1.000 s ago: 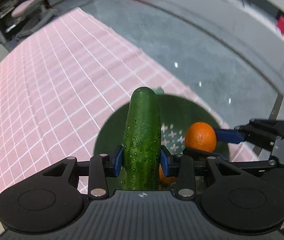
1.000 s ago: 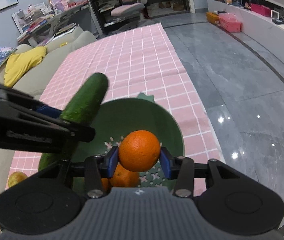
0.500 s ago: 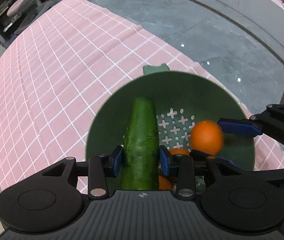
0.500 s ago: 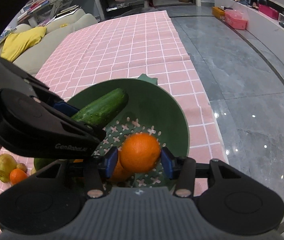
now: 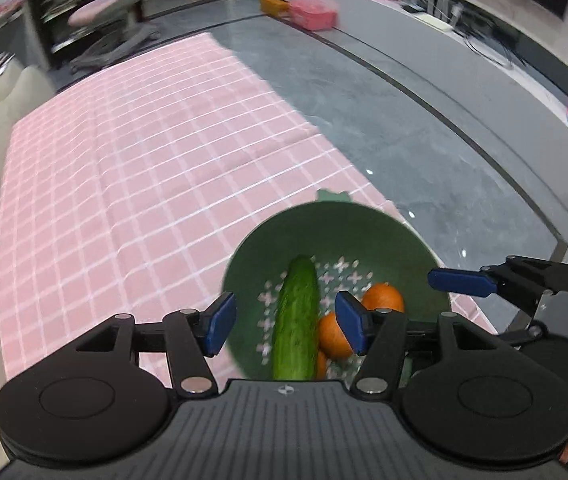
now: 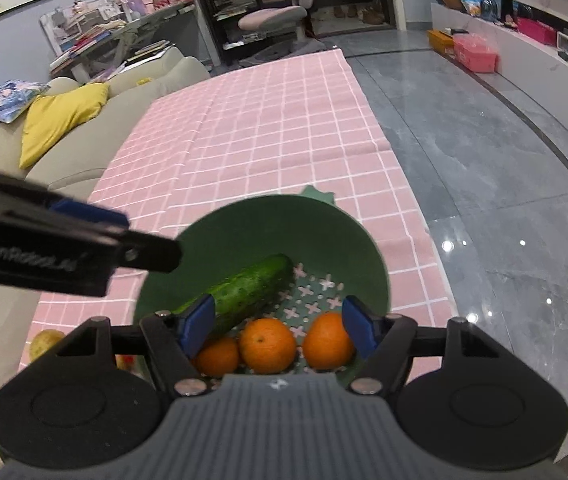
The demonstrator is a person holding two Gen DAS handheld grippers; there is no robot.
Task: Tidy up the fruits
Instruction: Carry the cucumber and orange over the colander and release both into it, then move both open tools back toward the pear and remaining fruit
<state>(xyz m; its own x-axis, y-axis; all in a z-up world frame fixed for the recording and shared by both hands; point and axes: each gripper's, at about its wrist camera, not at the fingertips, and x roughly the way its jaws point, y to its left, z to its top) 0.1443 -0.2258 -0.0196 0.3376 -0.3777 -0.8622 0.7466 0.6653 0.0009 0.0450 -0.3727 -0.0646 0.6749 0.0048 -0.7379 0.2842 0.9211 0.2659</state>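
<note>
A green colander bowl (image 5: 384,236) (image 6: 267,220) sits on the pink checked cloth (image 5: 143,184) near its right edge. A cucumber (image 5: 298,316) (image 6: 247,294) lies inside it beside three oranges (image 6: 267,344); two of them show in the left wrist view (image 5: 382,298). My left gripper (image 5: 284,326) is open and empty above the bowl. My right gripper (image 6: 277,326) is open and empty above the oranges. Each gripper shows at the edge of the other's view.
A yellowish fruit (image 6: 45,342) lies on the cloth left of the bowl. A beige sofa (image 6: 83,128) with a yellow cushion borders the cloth's left side. Grey floor (image 6: 484,184) lies to the right. A pink chair (image 6: 275,16) stands beyond.
Both grippers opened. The cucumber dropped from the left gripper into the bowl and the orange dropped from the right gripper beside the others. Both grippers rose and drew back.
</note>
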